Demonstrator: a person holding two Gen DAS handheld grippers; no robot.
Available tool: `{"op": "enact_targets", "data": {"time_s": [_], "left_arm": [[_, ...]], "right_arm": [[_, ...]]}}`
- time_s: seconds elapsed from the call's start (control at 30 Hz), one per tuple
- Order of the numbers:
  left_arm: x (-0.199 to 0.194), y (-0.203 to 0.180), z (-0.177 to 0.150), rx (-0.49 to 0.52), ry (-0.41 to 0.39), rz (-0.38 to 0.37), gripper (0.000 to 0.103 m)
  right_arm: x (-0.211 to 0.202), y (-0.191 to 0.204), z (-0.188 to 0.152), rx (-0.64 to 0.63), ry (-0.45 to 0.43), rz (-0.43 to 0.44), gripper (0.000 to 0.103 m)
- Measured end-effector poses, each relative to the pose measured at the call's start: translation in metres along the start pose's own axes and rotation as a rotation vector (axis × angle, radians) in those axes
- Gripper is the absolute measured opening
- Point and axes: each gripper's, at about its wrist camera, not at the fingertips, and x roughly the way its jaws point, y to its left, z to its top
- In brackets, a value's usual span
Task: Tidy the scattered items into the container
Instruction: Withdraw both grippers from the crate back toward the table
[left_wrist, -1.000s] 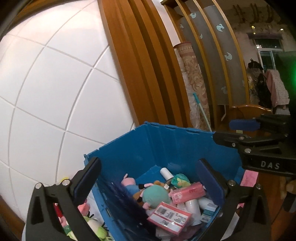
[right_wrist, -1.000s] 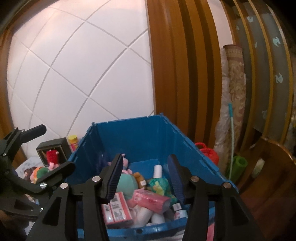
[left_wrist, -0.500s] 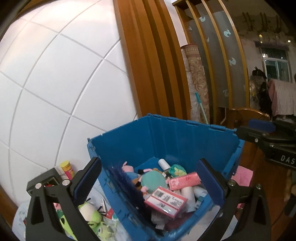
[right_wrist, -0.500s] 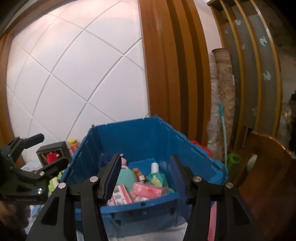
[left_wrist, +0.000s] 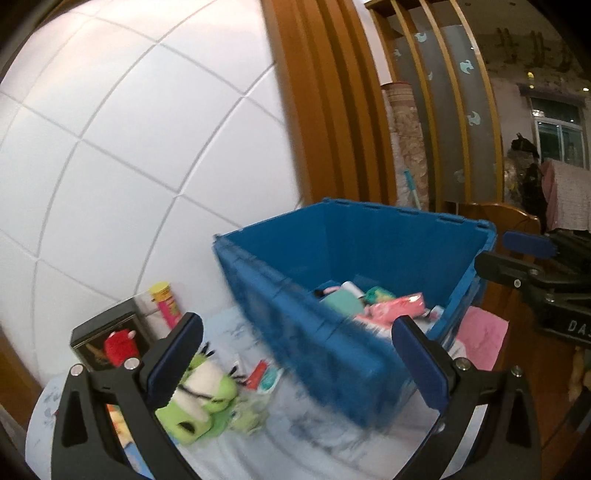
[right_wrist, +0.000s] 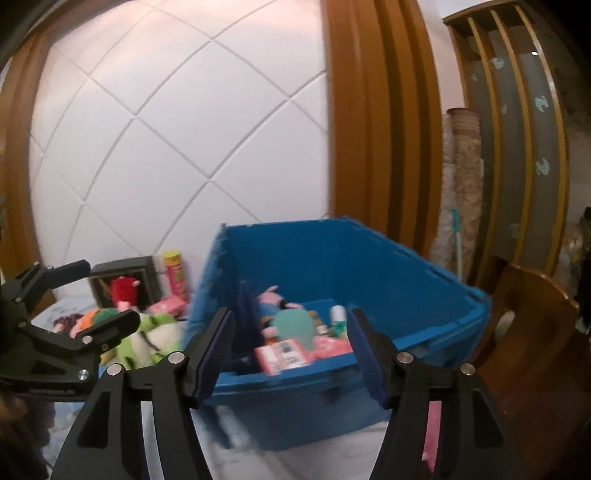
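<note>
Hovering | left gripper (left_wrist: 295, 354) spread, empty | right gripper (right_wrist: 291, 347) spread | blue crate (right_wrist: 388, 273)

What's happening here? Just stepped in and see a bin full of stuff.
A person is tidying with two handheld grippers. The left gripper and right gripper are both open and empty, held in front of the blue crate, which already holds plush toys, bottles and pink packets. Left of the crate, a green plush toy, a pink tube with a yellow cap and a black box are not yet in it.
</note>
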Motion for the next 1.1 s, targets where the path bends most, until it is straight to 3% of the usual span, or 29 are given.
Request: {"op": "enact_targets", "data": {"time_s": [0.23, 0.57, 0.7, 0.9, 1.1], "left_arm": [[-0.048, 0.055, -0.036, -0.033, 0.011, 0.087, 0.103], [-0.102, 0.118, -0.082, -0.193, 0.019, 0.208, 0.103], [-0.109, 0.135, -0.105, -0.244, 0.089, 0.349, 0.103], [-0.113, 0.153, -0.125, -0.299, 0.151, 0.427, 0.103], [-0.104, 0.141, -0.126, -0.311, 0.161, 0.412, 0.103]], "right_arm": [[-0.011, 0.068, -0.02, -0.023, 0.038, 0.072, 0.066], [-0.033, 0.138, -0.043, -0.056, 0.06, 0.168, 0.067], [-0.038, 0.162, -0.051, -0.098, 0.059, 0.243, 0.067], [-0.033, 0.183, -0.059, -0.124, 0.07, 0.345, 0.067], [-0.032, 0.167, -0.063, -0.108, 0.08, 0.318, 0.068]]}}
